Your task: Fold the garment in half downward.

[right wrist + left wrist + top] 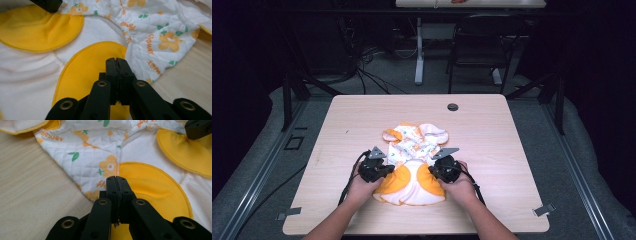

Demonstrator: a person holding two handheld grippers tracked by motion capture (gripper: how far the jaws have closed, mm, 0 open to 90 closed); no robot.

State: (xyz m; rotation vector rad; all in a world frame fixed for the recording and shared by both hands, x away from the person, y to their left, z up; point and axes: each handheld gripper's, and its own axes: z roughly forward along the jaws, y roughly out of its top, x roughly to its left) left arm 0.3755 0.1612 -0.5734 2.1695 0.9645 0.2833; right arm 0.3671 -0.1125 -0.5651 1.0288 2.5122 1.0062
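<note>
While the baby garment (pixel 414 160) lies on the worktop (pixel 492 140), left tongs (pixel 384 169) and right tongs (pixel 434 172) are clenched together at its yellow patches, one each side.

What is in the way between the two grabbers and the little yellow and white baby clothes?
Nothing visible. The left gripper and the right gripper are already at the baby garment, one on each side. Their jaws are shut, with yellow cloth at the tips. Only the bare table surrounds it.
</note>
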